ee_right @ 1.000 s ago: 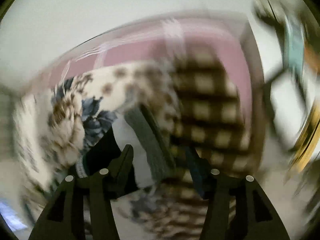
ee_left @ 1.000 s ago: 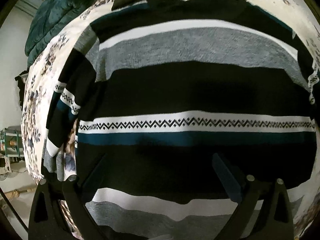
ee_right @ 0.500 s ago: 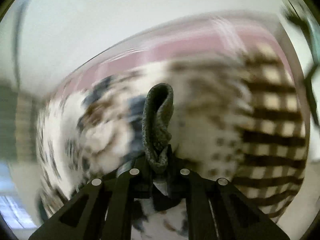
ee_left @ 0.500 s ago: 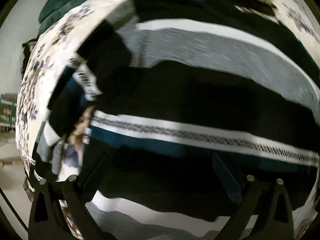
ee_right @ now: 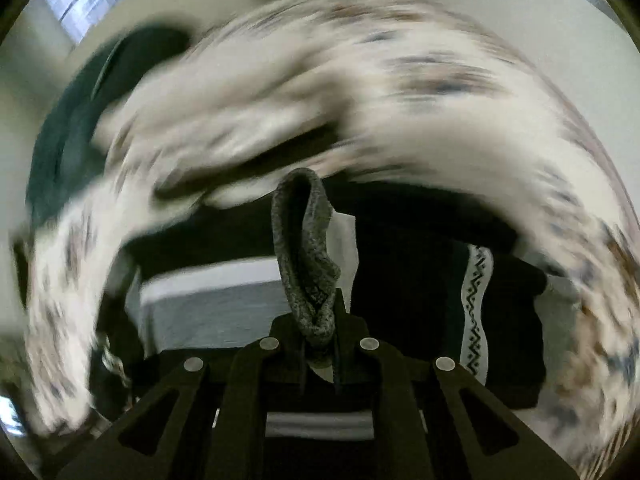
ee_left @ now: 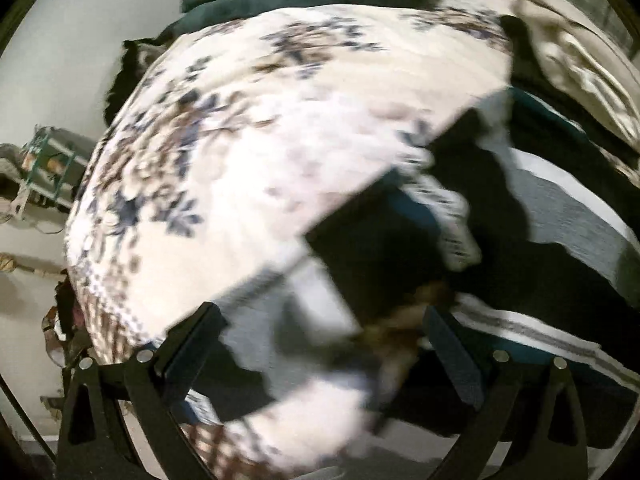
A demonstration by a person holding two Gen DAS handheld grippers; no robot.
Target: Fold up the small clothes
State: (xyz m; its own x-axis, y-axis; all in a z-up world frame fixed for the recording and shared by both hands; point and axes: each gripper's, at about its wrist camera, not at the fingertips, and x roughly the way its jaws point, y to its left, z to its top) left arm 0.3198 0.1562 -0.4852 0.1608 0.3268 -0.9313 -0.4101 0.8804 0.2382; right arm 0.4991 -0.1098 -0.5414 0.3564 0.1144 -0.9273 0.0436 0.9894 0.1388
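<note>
**Sleeve end pinched, fold-over under way**

The striped sweater (ee_right: 420, 280) lies spread on the floral bedspread (ee_left: 240, 140), its black, grey and white bands and a zigzag-patterned strip visible in both wrist views. A grey knit edge (ee_right: 306, 256) of it, probably a cuff or a hem corner, stands up as a loop from the right gripper (ee_right: 320, 344). The jaws have just been closing, with that knit edge between them, and they now stand clenched on it.

Judging from this, the step in hand is folding a side part of the sweater in over its body. The next move calls for carrying the pinched edge across the striped front, laying it flat and straight, then letting go without dragging the layer beneath.

The right gripper points across the sweater toward the far side of the bed, raised a little above the cloth. The left gripper (ee_left: 320, 344) points steeply down near the bed's edge, its jaws spread wide with nothing clamped between them. Below it lies a blurred sleeve (ee_left: 400, 240), so it looks free to take that part next.
</note>
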